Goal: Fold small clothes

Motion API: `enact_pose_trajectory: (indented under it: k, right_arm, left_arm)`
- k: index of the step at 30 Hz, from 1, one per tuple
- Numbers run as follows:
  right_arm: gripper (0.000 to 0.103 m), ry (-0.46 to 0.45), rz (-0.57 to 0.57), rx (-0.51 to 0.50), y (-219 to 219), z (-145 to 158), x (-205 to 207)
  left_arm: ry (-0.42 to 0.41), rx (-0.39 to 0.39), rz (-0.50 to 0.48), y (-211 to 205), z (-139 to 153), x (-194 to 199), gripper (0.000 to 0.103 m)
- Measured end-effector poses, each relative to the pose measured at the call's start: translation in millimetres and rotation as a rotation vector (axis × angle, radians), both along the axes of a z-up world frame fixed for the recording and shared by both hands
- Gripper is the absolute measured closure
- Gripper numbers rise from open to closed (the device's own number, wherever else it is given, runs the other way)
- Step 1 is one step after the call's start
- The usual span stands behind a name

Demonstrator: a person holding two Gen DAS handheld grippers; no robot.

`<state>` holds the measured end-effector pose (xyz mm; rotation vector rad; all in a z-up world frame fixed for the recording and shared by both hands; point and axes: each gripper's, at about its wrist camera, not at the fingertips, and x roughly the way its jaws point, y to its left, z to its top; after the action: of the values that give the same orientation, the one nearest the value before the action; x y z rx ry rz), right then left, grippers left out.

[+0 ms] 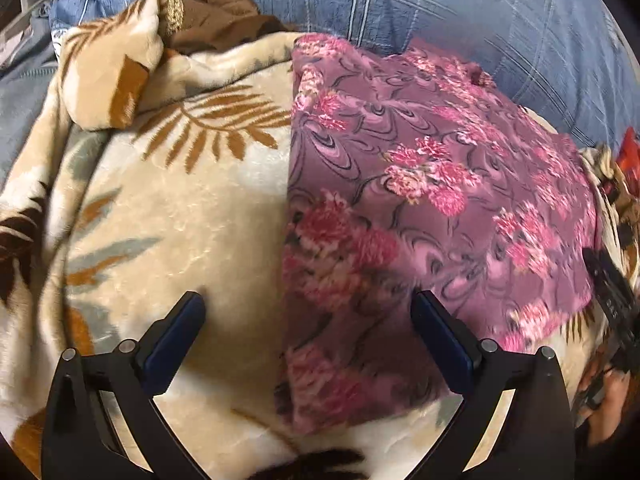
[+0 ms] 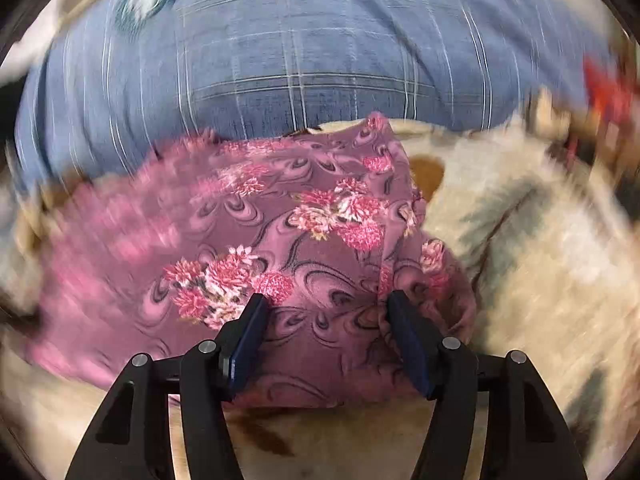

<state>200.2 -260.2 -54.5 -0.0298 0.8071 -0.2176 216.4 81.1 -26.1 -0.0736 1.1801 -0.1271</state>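
Note:
A purple garment with pink flowers (image 1: 420, 208) lies folded on a cream blanket with brown leaf print (image 1: 180, 208). My left gripper (image 1: 308, 308) is open just above the garment's left edge, its left finger over the blanket and its right finger over the cloth. In the right wrist view the same garment (image 2: 280, 240) lies ahead, blurred by motion. My right gripper (image 2: 326, 306) is open over the garment's near right part, holding nothing. The right gripper's black body (image 1: 612, 296) shows at the right edge of the left wrist view.
A blue plaid cover (image 1: 400, 4) lies behind the blanket and fills the back of the right wrist view (image 2: 300, 60). A brown cloth (image 1: 224, 20) lies at the back left. A red object (image 2: 608, 92) sits at the far right.

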Motion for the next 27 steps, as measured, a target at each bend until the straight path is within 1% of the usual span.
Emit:
enact_pose_trajectory:
  k: [1, 3, 4, 5, 8, 9, 10, 12, 14, 15, 18, 21, 23, 24, 25, 26, 27]
  right_arm:
    - [0.039, -0.005, 0.006, 0.007, 6.0, 4.4, -1.1]
    - [0.041, -0.062, 0.089, 0.123, 21.4, 17.3, -8.1]
    - [0.040, -0.076, 0.123, 0.138, 33.1, 20.1, -11.0]
    - [0.040, -0.077, 0.163, 0.132, 48.0, 21.4, -12.3]
    - [0.040, -0.036, 0.351, 0.078, 109.3, 12.8, -15.4]
    - [0.040, -0.013, 0.441, 0.048, 139.1, 7.2, -20.3]
    - [0.040, -0.002, 0.495, 0.022, 158.7, 3.4, -23.7]
    - [0.040, 0.003, 0.606, -0.051, 199.0, -5.9, -30.0]
    - [0.039, 0.017, 0.681, -0.089, 225.5, -10.6, -29.4]
    - [0.039, 0.020, 0.714, -0.138, 242.8, -14.3, -29.3]
    - [0.037, -0.004, 0.749, -0.241, 272.9, -20.4, -23.9]
    - [0.037, -0.015, 0.740, -0.286, 294.9, -22.4, -10.8]
    - [0.040, -0.038, 0.721, -0.328, 305.8, -24.1, -1.9]
    - [0.045, -0.049, 0.712, -0.342, 309.3, -23.6, 0.6]
    - [0.073, -0.053, 0.706, -0.349, 311.1, -23.3, 5.8]
    - [0.091, -0.049, 0.696, -0.353, 314.1, -23.9, 6.8]
    - [0.097, -0.054, 0.682, -0.348, 313.6, -24.2, 8.6]
  left_arm:
    - [-0.012, -0.020, 0.007, 6.4, 4.8, -3.1, 0.000]
    - [-0.021, -0.050, 0.043, 22.1, 9.6, 3.1, 0.000]
    - [-0.017, -0.067, 0.069, 29.5, 10.9, 9.7, 0.000]
    - [0.000, -0.097, 0.103, 41.5, 12.7, 14.6, 0.000]
    - [0.036, -0.177, 0.158, 65.2, 14.5, 23.9, 0.000]
    - [0.040, -0.192, 0.166, 65.1, 11.9, 31.7, 0.000]
    - [0.045, -0.206, 0.179, 71.0, 12.5, 32.9, 0.000]
    - [0.048, -0.211, 0.188, 78.1, 14.6, 32.3, 0.000]
    - [0.057, -0.211, 0.195, 81.3, 13.6, 35.8, 0.000]
    - [0.062, -0.213, 0.195, 81.4, 11.5, 38.9, 0.000]
    - [0.073, -0.219, 0.201, 87.2, 10.0, 41.4, 0.000]
    - [0.084, -0.231, 0.209, 91.9, 9.0, 46.9, 0.000]
    - [0.098, -0.245, 0.209, 94.9, 8.9, 50.4, 0.000]
    - [0.108, -0.251, 0.207, 95.2, 8.6, 53.9, 0.000]
    - [0.118, -0.256, 0.203, 94.4, 8.5, 57.9, 0.000]
    - [0.129, -0.266, 0.195, 93.1, 8.7, 63.7, 0.000]
    - [0.135, -0.278, 0.187, 91.0, 8.4, 68.0, 0.000]
